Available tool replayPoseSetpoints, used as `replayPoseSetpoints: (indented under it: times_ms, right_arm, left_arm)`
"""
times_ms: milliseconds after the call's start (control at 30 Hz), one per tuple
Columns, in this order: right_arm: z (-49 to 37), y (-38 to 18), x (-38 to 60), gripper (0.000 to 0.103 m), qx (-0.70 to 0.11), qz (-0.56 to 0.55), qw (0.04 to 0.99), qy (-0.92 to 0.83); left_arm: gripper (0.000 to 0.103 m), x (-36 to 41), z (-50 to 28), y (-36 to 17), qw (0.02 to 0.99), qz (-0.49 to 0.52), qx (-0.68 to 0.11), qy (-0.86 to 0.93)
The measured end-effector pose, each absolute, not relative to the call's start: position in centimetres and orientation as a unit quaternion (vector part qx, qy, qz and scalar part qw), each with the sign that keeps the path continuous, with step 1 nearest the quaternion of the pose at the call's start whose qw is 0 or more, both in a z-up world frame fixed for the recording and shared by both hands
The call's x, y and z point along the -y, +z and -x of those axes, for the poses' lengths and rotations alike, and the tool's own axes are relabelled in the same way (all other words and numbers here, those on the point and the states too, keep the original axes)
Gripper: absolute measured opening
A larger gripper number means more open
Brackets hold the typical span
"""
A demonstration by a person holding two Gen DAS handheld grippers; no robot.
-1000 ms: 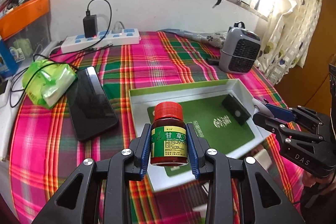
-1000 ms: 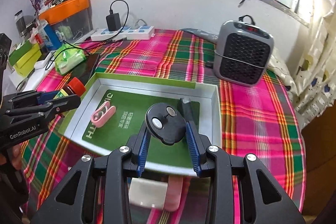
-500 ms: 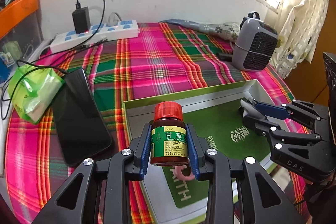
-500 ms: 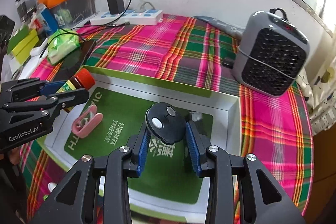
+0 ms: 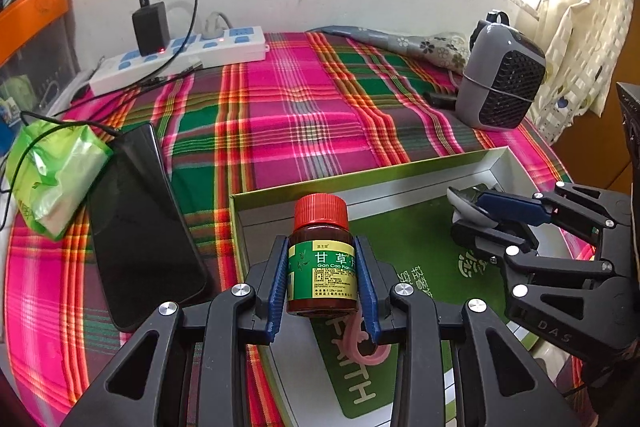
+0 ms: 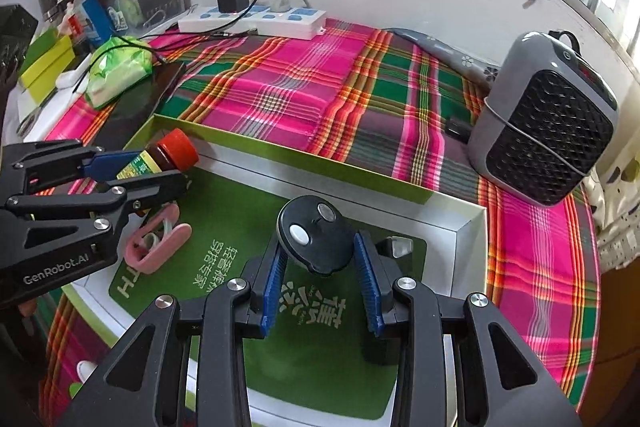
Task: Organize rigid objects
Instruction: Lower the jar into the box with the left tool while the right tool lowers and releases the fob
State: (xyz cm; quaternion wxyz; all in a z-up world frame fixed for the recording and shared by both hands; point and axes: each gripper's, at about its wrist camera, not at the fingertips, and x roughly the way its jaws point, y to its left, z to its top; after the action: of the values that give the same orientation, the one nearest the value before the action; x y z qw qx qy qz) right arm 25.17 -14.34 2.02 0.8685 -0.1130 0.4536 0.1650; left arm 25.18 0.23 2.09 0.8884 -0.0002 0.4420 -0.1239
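Here, in the left wrist view, the left gripper (image 5: 322,279) has its blue-padded fingers (image 5: 279,283) pinched on the sides of a brown glass medicine bottle with a red screw cap and green label (image 5: 322,259), held upright over the near left corner of the shallow white cardboard box with a green printed liner (image 5: 400,183). A pink plastic clip (image 5: 362,347) lies on the liner just under the bottle, and a black smartphone (image 5: 140,223) rests on the pink and green plaid cloth (image 5: 296,123) beside the box. In the right wrist view, the right gripper (image 6: 320,279) pinches a round black plastic device with two silver buttons (image 6: 316,235) above the liner, near the far right corner, where a small dark block with a pale cap (image 6: 398,247) already lies. A grey fan heater (image 6: 548,127) stands well apart on the cloth. Both items seem to be at the placing step: carried over the box, not yet set down. The next move probably calls for lowering each to the liner, the bottle clear of the pink clip, then spreading the fingers only once each piece rests steady.
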Motion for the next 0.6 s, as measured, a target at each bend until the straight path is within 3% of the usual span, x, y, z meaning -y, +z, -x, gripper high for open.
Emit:
replayPoseSetpoints:
  times_ms: [600]
  right_arm:
    - [-25.58,1.26,14.04,0.036,-0.464,0.114,0.862,0.171]
  left_arm:
    - [0.031,-0.10,-25.42,1.94,0.890,-0.003,-0.441,-0.118]
